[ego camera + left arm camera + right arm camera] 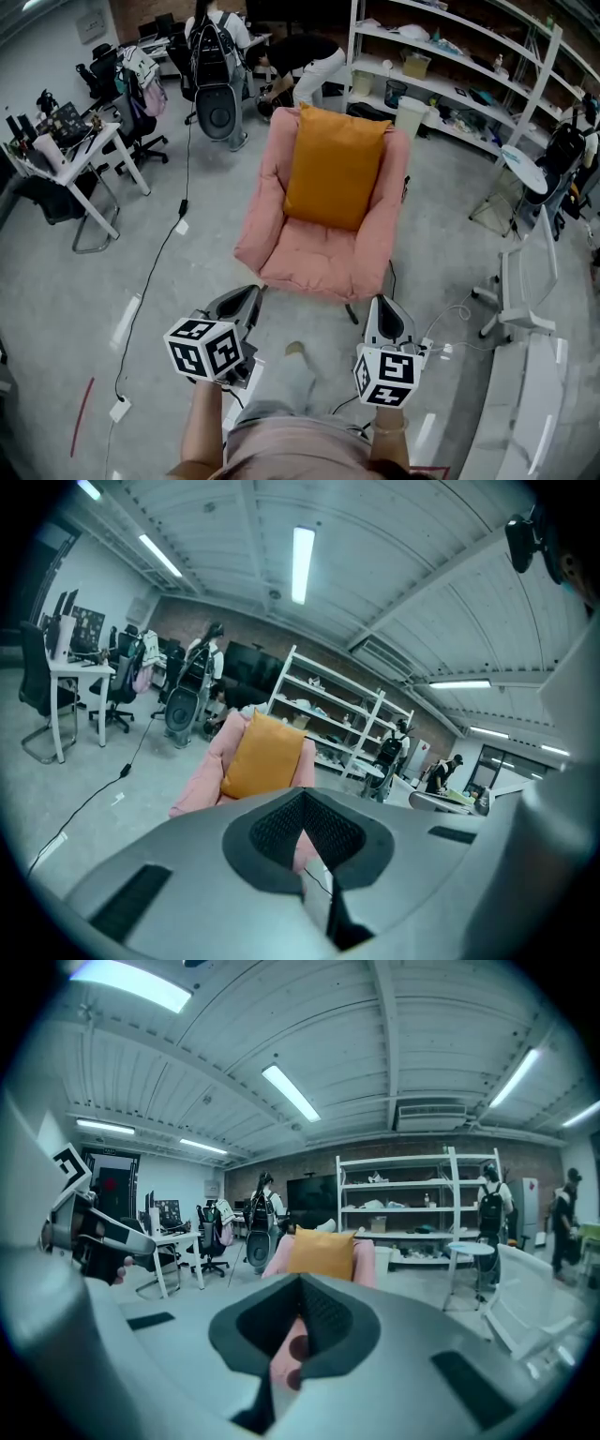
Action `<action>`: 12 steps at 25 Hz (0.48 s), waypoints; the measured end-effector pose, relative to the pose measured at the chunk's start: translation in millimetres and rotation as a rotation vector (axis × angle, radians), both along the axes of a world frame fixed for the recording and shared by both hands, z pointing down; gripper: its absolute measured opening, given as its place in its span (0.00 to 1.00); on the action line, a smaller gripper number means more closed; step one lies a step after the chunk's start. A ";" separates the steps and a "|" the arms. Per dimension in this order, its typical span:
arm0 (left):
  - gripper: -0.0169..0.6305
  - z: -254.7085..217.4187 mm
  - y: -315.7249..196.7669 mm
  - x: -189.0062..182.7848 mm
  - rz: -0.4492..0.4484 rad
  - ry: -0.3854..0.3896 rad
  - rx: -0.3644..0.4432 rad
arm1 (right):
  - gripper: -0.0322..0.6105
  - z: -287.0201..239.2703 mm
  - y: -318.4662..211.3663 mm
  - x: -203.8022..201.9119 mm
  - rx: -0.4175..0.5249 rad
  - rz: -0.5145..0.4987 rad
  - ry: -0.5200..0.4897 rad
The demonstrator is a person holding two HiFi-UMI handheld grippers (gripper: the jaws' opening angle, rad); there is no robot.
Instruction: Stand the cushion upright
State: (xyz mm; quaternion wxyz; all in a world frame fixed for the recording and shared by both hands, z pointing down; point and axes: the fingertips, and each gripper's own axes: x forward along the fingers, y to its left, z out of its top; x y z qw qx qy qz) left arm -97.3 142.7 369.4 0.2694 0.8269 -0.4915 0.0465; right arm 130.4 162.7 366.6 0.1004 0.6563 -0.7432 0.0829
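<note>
We see the orange cushion (336,167) upright against the back of the pink armchair (281,246) at the far side, so we judge the standing done, next move at most a check, left gripper (246,300) and right gripper (386,317) clenched empty near us, well apart from it; no writing readable.

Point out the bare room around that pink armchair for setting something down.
Free: the armchair seat in front of the orange cushion, and the floor between the armchair and the black cable. Crowded: white furniture on the other side, shelves behind.
</note>
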 end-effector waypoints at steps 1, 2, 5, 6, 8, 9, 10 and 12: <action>0.02 0.6 7.0 -0.9 0.000 0.002 0.003 | 0.08 0.4 6.1 -1.5 0.001 -0.002 0.002; 0.02 1.4 14.3 -1.6 -0.001 0.004 0.005 | 0.08 1.1 12.3 -3.2 0.002 -0.006 0.006; 0.02 7.4 38.3 -5.2 -0.001 0.009 0.005 | 0.08 6.8 34.5 -9.8 -0.001 -0.014 0.016; 0.02 9.9 47.2 -6.7 -0.001 0.011 0.003 | 0.08 9.1 43.1 -12.0 -0.001 -0.014 0.016; 0.02 13.5 65.3 -10.5 -0.001 0.015 0.002 | 0.08 12.5 59.9 -16.5 -0.001 -0.014 0.016; 0.02 14.3 74.1 -13.1 -0.001 0.014 0.001 | 0.08 13.1 67.4 -19.1 0.000 -0.015 0.016; 0.02 14.8 82.8 -16.3 -0.002 0.012 0.000 | 0.08 13.2 74.7 -22.0 0.000 -0.016 0.017; 0.02 15.4 100.5 -24.2 -0.007 0.005 -0.004 | 0.08 12.3 89.2 -27.8 0.001 -0.016 0.015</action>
